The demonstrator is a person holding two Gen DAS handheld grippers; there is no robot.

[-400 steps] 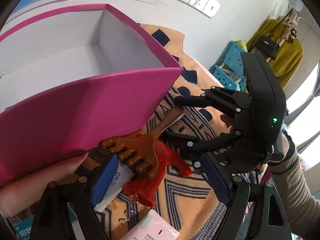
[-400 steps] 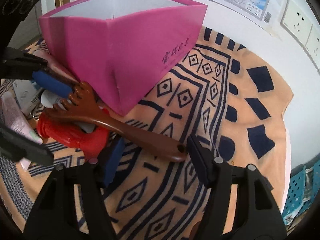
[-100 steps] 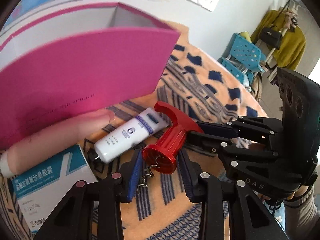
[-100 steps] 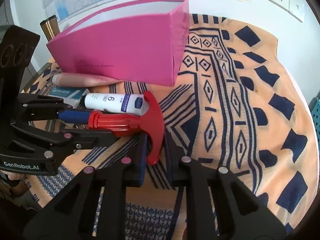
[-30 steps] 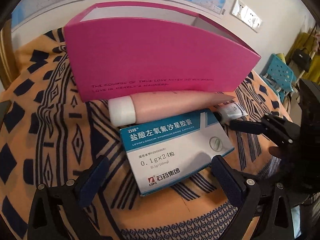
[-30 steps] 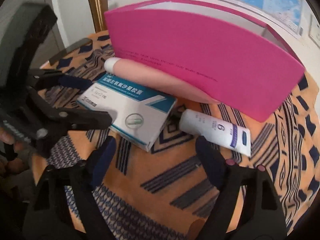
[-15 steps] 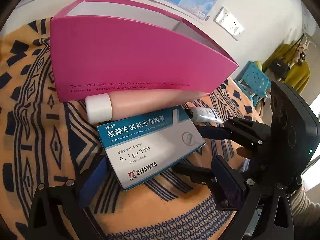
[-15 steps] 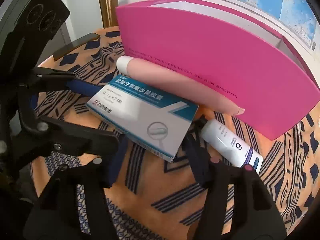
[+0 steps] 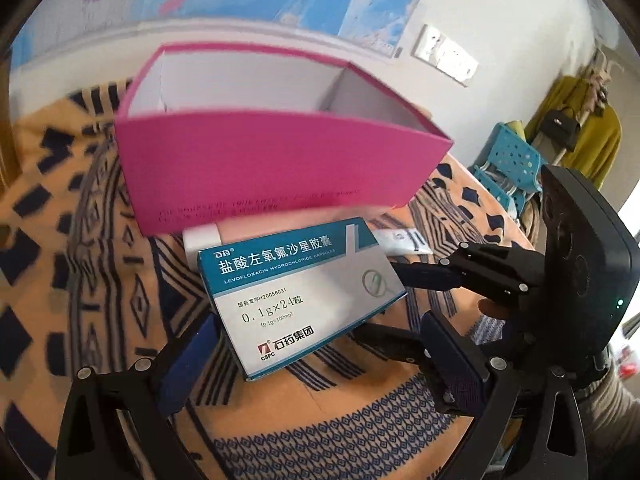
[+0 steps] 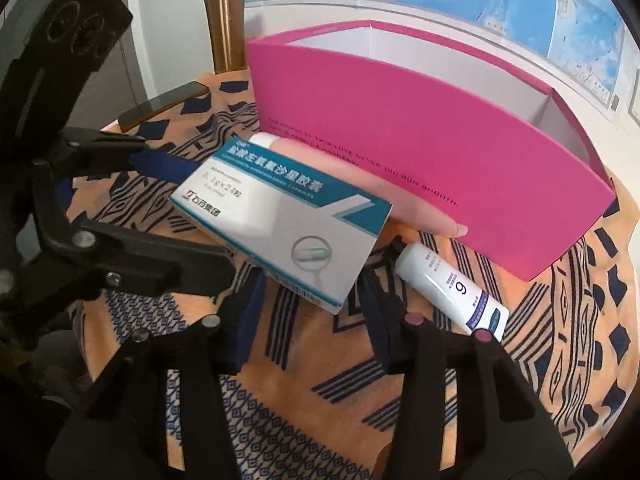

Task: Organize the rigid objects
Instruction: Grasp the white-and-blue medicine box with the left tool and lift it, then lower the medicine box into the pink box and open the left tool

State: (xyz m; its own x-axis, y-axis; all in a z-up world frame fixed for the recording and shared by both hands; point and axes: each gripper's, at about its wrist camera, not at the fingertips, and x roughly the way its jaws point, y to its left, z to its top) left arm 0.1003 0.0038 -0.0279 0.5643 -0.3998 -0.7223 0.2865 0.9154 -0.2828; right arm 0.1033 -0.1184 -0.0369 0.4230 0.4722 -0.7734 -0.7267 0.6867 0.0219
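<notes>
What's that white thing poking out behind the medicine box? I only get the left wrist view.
Observer: A small white tube lying on the patterned cloth. The right wrist view shows a big 6 printed on it.
Operator: Funny. Is anything hidden over on the far left?
Observer: Yes, a bronze tumbler stands upright just beyond the left end of the pink box.
</notes>
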